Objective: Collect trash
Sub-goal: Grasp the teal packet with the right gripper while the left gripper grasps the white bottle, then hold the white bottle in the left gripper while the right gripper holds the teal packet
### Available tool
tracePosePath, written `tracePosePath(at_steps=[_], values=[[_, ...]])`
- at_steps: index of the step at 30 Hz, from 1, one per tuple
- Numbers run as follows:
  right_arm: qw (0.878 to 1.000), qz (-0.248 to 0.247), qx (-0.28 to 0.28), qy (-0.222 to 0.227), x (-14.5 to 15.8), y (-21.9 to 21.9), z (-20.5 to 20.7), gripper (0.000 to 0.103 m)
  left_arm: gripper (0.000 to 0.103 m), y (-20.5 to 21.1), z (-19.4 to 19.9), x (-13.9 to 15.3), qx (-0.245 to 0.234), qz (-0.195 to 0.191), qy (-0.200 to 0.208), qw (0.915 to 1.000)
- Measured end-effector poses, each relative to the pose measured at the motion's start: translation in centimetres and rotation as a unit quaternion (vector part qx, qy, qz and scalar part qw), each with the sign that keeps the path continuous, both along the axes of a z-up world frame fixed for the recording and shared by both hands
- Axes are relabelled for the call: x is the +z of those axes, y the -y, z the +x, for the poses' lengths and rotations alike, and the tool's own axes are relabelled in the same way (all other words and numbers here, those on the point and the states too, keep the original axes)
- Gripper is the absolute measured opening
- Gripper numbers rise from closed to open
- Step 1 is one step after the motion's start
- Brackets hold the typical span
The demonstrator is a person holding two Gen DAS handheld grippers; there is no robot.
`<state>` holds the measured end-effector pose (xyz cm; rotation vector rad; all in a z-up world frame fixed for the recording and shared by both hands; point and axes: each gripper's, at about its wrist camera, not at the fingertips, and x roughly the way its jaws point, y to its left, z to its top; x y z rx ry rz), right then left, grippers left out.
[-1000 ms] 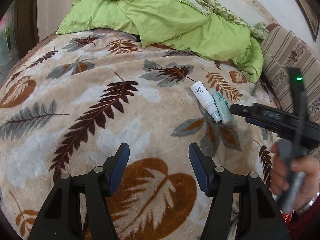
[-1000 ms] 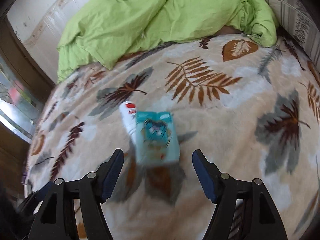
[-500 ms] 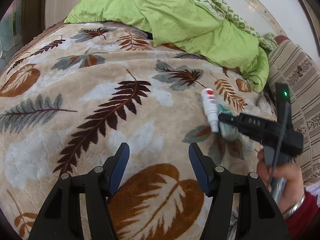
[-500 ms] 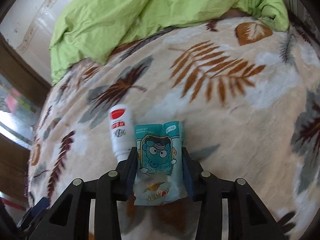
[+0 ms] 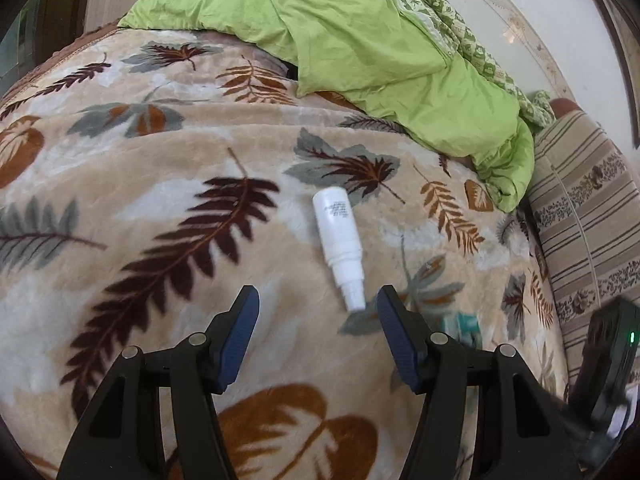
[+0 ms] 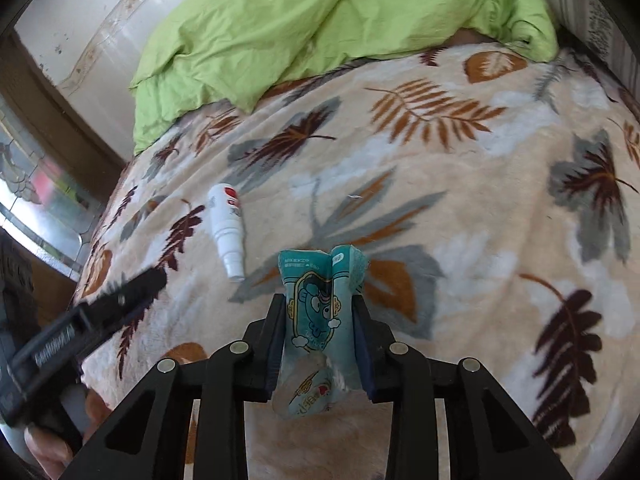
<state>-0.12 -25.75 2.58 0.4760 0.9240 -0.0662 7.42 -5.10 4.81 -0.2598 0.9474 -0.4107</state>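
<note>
Teal snack wrapper (image 6: 320, 320) pinched between the jaws of the right gripper (image 6: 319, 344), crumpled lengthwise, cartoon face on the front, top edge sticking up past the fingertips, lower clear part hanging down between the arms; it looks raised off the blanket (image 6: 460, 208), though contact underneath cannot be confirmed

Right jaws narrow, pressed on both sides of the wrapper

Left gripper (image 5: 318, 336) jaws wide, nothing between them; hovering over the blanket, blue pads (image 5: 240, 340) facing inward

White spray bottle (image 5: 339, 240) lying on its side on the blanket, just ahead of the left gripper and nearer its right finger, nozzle end pointing toward the gripper, printed label facing up. From the right wrist view the same bottle (image 6: 229, 230) lies left of the wrapper, apart from it, red mark near its far end

Blanket is plush, beige, printed with brown, rust and grey leaves. Green quilt (image 5: 360, 40) bunched along the far side of the bed, a patterned lining showing at its edge. Striped cushion (image 5: 580, 216) at the right of the left wrist view

Left wrist view: a blurred teal patch just behind the left gripper's right finger, likely the wrapper; too smeared to be sure. Black device with a green light (image 5: 631, 337) at the right edge

Right wrist view: the left gripper (image 6: 132, 286) shows as a blurred black shape at lower left
</note>
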Motion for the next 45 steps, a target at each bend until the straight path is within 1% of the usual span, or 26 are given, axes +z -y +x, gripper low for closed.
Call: tracePosePath(at_steps=[2, 4, 7, 8, 9, 10, 11, 13, 16, 18, 20, 21, 24, 28, 29, 31, 33, 36, 39, 40, 42, 45], values=[[1.0, -0.004, -0.005, -0.002, -0.1, 0.4, 0.1, 0.033, 0.06, 1.2, 1.3, 0.0, 0.003, 0.001, 0.002, 1.0], [1.0, -0.005, -0.012, -0.001, -0.1, 0.8, 0.3, 0.033, 0.058, 2.6, 2.5, -0.2, 0.0, 0.004, 0.0, 1.0], [1.0, 0.0, -0.022, -0.002, -0.3, 1.7, 0.4, 0.033, 0.053, 4.6, 4.2, -1.0, -0.005, 0.033, -0.004, 0.9994], [1.0, 0.003, -0.025, -0.004, -0.5, 2.0, 0.5, 0.033, 0.044, 5.1, 4.6, -1.3, -0.004, 0.044, -0.006, 0.999], [1.0, 0.007, -0.026, -0.008, -0.7, 2.4, 0.4, 0.033, 0.038, 5.4, 5.1, -1.7, -0.004, 0.052, -0.01, 0.9986], [1.0, 0.01, -0.027, -0.01, -0.8, 2.6, 0.5, 0.033, 0.036, 5.5, 5.4, -2.0, -0.003, 0.058, -0.016, 0.9982], [0.999, 0.014, -0.027, -0.012, -1.0, 2.8, 0.6, 0.033, 0.032, 5.6, 5.8, -2.5, -0.004, 0.061, -0.021, 0.9979], [1.0, 0.013, -0.023, -0.014, -1.1, 2.8, 0.8, 0.033, 0.032, 5.4, 6.3, -3.0, -0.007, 0.055, -0.028, 0.9981], [1.0, 0.006, -0.008, -0.016, -1.1, 2.1, 1.2, 0.034, 0.03, 5.3, 6.1, -3.2, -0.011, 0.062, -0.022, 0.9978], [1.0, -0.009, 0.005, -0.02, -1.2, 1.5, 1.3, 0.036, 0.03, 5.4, 5.7, -3.1, -0.014, 0.075, -0.017, 0.997], [0.999, -0.024, 0.013, -0.021, -1.1, 1.0, 1.2, 0.039, 0.03, 5.3, 5.3, -3.0, -0.016, 0.08, -0.018, 0.9965], [0.999, -0.028, 0.019, -0.024, -1.2, 0.7, 1.2, 0.043, 0.03, 5.1, 5.0, -2.9, -0.018, 0.082, -0.022, 0.9962], [0.998, -0.047, 0.037, -0.033, -1.4, 0.1, 1.0, 0.046, 0.03, 4.7, 4.0, -2.8, -0.025, 0.089, -0.024, 0.9955], [0.995, -0.079, 0.046, -0.036, -1.4, -0.7, 0.7, 0.046, 0.03, 4.6, 3.4, -2.9, -0.03, 0.096, -0.014, 0.9949], [0.994, -0.087, 0.047, -0.036, -1.3, -0.9, 0.7, 0.044, 0.03, 4.6, 3.3, -2.9, -0.028, 0.094, -0.011, 0.9952], [0.994, -0.095, 0.048, -0.03, -0.9, -1.1, 0.5, 0.037, 0.03, 4.5, 2.9, -2.6, -0.028, 0.086, -0.005, 0.9959], [0.994, -0.098, 0.039, -0.023, -0.5, -1.1, 0.2, 0.035, 0.03, 4.3, 2.2, -2.0, -0.029, 0.087, 0.006, 0.9958], [0.995, -0.096, 0.019, -0.004, 0.6, -0.7, -0.6, 0.035, 0.03, 3.9, 0.4, -0.7, -0.029, 0.093, 0.033, 0.9947], [0.994, -0.1, 0.0, 0.036, 2.5, -0.8, -2.1, 0.035, 0.03, 2.9, -1.9, 0.5, -0.028, 0.096, 0.053, 0.9935], [0.993, -0.106, -0.005, 0.055, 3.3, -1.0, -3.1, 0.035, 0.03, 2.6, -2.8, 1.0, -0.028, 0.103, 0.064, 0.9922], [0.991, -0.11, -0.011, 0.077, 4.2, -1.7, -4.7, 0.035, 0.03, 2.0, -4.8, 2.2, -0.029, 0.11, 0.088, 0.9896], [0.989, -0.112, -0.011, 0.093, 4.8, -2.8, -7.2, 0.035, 0.03, 0.5, -8.2, 3.7, -0.026, 0.113, 0.111, 0.9871]])
